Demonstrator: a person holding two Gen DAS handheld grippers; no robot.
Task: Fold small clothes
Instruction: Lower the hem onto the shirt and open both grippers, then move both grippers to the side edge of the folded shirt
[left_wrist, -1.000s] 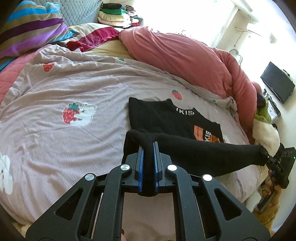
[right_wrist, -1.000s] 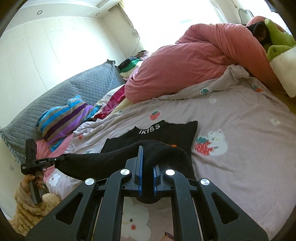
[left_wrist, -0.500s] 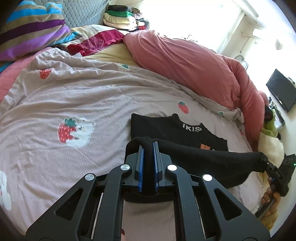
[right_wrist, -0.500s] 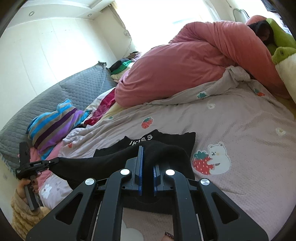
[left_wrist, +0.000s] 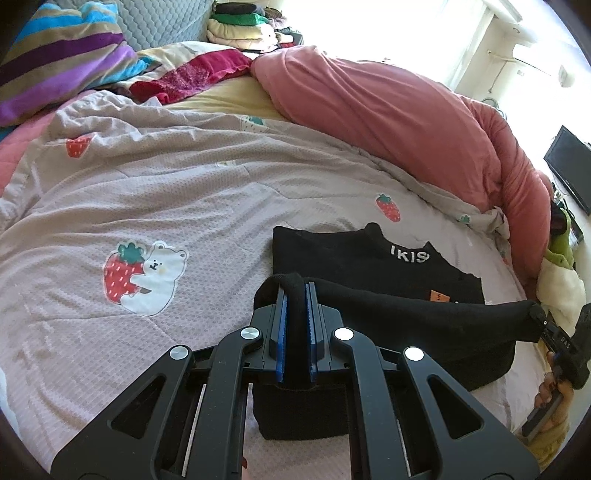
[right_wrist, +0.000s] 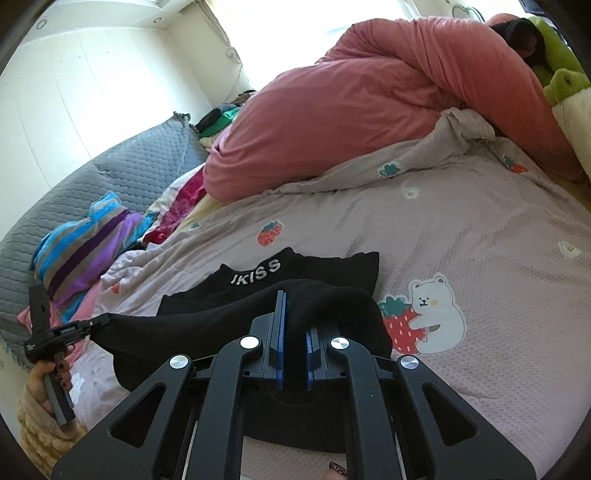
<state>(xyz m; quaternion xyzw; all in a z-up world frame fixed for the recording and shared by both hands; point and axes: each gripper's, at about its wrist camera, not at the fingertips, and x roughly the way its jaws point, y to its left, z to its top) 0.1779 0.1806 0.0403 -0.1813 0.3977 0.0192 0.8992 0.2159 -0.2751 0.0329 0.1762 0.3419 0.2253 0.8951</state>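
Observation:
A small black garment (left_wrist: 373, 264) with white lettering at its collar lies on the pale bedspread (left_wrist: 166, 206). Its near edge is lifted and doubled back over the flat part. My left gripper (left_wrist: 295, 291) is shut on one corner of that lifted edge. The right gripper (right_wrist: 294, 299) is shut on the other corner, and the black garment (right_wrist: 258, 280) stretches taut between the two. Each view shows the other gripper at the frame's side, the right gripper (left_wrist: 543, 321) and the left gripper (right_wrist: 96, 323), held in a hand. The cloth under the lifted edge is hidden.
A rolled pink duvet (left_wrist: 388, 118) runs along the far side of the bed. A striped blanket (left_wrist: 62, 55) and a red cloth (left_wrist: 192, 74) lie at the head, with stacked folded clothes (left_wrist: 240, 26) behind. Green and cream plush items (right_wrist: 561, 77) sit at the bed's end.
Both grippers have carried the lifted edge forward and a little lower over the flat part. The orange print is now nearly covered.

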